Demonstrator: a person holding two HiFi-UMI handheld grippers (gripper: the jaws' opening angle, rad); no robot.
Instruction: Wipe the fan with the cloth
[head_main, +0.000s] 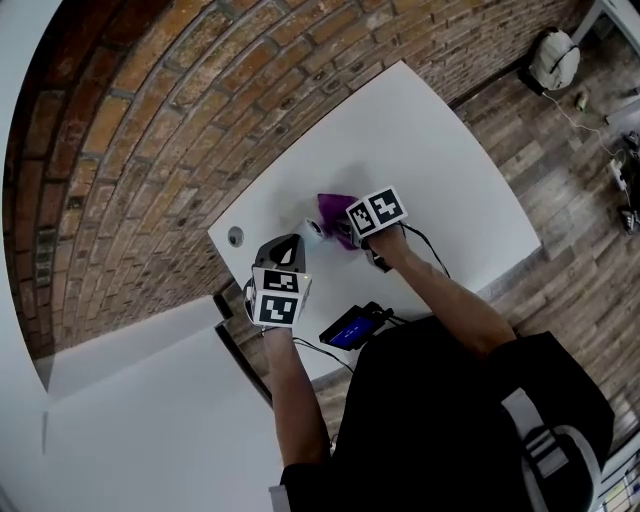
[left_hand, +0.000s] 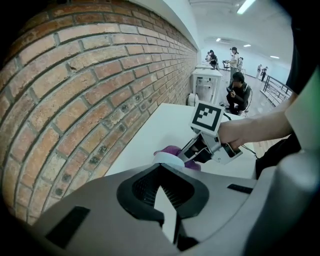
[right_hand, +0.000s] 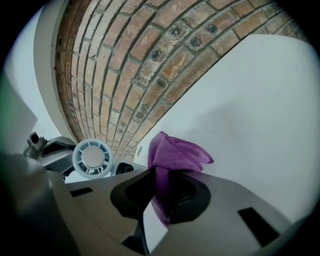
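Black top, apparently short-sleeved

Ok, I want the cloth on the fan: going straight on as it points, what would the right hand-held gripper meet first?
Probably the white tabletop, cloth leading; the fan sits left of that line, though depth is unclear.

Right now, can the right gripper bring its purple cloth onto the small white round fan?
Probably yes: the purple cloth juts from the right gripper, and the small white round fan sits close by with nothing between them.
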